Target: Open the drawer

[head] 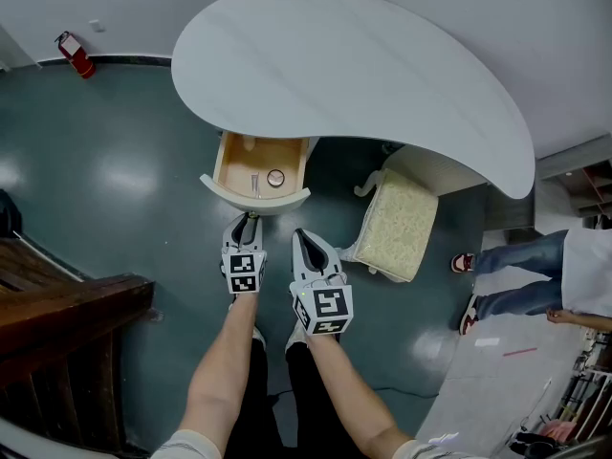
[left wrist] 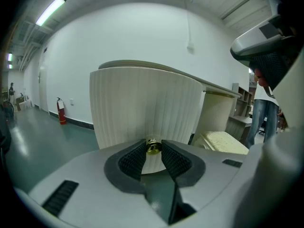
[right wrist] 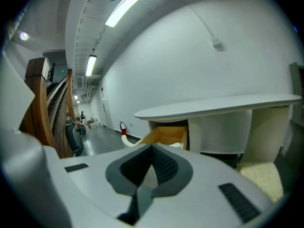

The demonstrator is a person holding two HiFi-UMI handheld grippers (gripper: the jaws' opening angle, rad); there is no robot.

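Brass knob (left wrist: 152,146): 1, gripped by left claw (head: 248,222)
Drawer (head: 253,199): 1, pulled out from under white counter (head: 354,65)
Right claw (right wrist: 152,148): clenched, empty, near drawer front

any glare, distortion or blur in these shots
Head view: pale glare patches on the floor, otherwise even light. Left gripper view: strong fisheye with dark corners, and the brass knob is sharp. Right gripper view: the ceiling light strip is blown out, and straight lines bow.

White desk (head: 363,65), pale wood drawer (head: 234,161), brass knob (left wrist: 152,146), teal floor (head: 115,161)
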